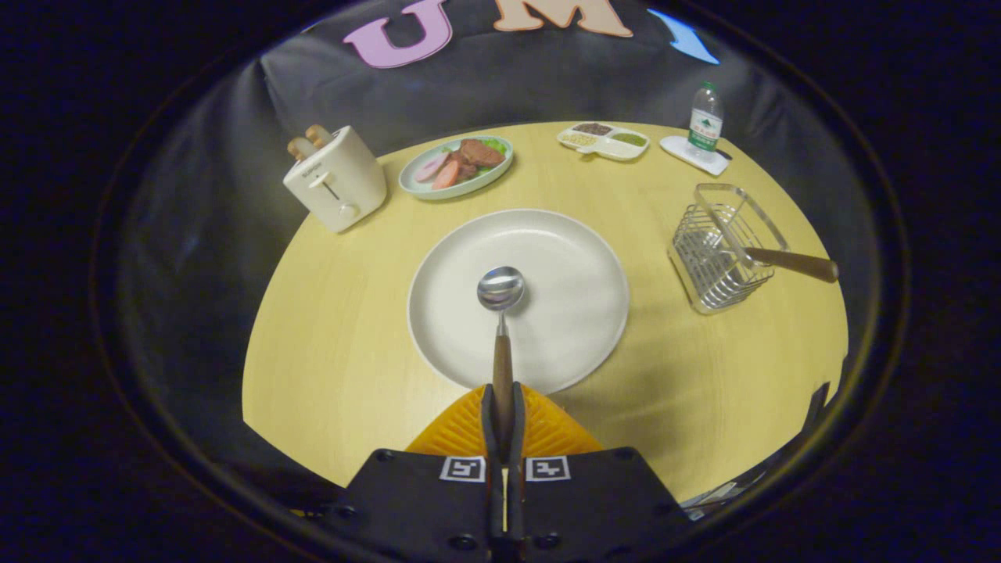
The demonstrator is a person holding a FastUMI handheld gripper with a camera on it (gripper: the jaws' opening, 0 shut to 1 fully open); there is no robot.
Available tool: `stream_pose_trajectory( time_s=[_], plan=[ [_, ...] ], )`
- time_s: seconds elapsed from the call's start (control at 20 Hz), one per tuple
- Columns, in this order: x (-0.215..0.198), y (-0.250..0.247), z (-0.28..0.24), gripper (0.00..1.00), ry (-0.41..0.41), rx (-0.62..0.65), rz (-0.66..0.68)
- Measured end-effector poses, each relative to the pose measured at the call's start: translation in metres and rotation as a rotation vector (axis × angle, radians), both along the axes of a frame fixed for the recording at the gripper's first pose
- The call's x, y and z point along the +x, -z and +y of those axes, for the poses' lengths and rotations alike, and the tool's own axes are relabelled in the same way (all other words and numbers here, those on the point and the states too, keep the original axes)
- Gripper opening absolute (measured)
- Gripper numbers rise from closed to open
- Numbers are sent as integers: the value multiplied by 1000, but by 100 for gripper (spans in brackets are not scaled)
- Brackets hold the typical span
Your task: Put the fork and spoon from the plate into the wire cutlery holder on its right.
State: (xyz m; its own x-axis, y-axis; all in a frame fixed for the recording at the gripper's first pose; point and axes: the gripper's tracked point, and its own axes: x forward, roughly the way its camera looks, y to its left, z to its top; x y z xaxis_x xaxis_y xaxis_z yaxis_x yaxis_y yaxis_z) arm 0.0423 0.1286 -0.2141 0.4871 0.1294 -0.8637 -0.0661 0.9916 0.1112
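Observation:
My gripper (pixel 502 407) is shut on the wooden handle of the spoon (pixel 500 313), whose shiny bowl points forward over the round white plate (pixel 579 266) just ahead of the fingers. The spoon looks lifted off the plate, though I cannot tell the height. To the right of the plate stands the wire cutlery holder (pixel 723 250). A utensil with a wooden handle (pixel 794 263) leans out of the holder to the right; its head is hidden among the wires.
On the round yellow table (pixel 344 328), a cream toaster (pixel 336 178) stands far left, and a plate of food (pixel 457 166) sits beyond the white plate. A divided dish (pixel 604 141) and a water bottle (pixel 705 121) on a coaster stand at the far right.

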Motion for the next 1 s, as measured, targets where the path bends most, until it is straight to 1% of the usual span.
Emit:
stream_pose_trajectory(
  time_s=[0.1, 0.2, 0.45, 0.7, 0.85, 1.0],
  plan=[
    [-2, -4, -3, 5, -8, 7, 2],
    [4, -13, -15, 5, 13, 0, -4],
    [25, -62, -57, 5, 116, 15, -103],
    [32, -103, -113, 5, 243, 21, -177],
    [34, -114, -145, 5, 304, 13, -185],
    [32, -110, -165, 5, 336, 10, -159]
  ],
)
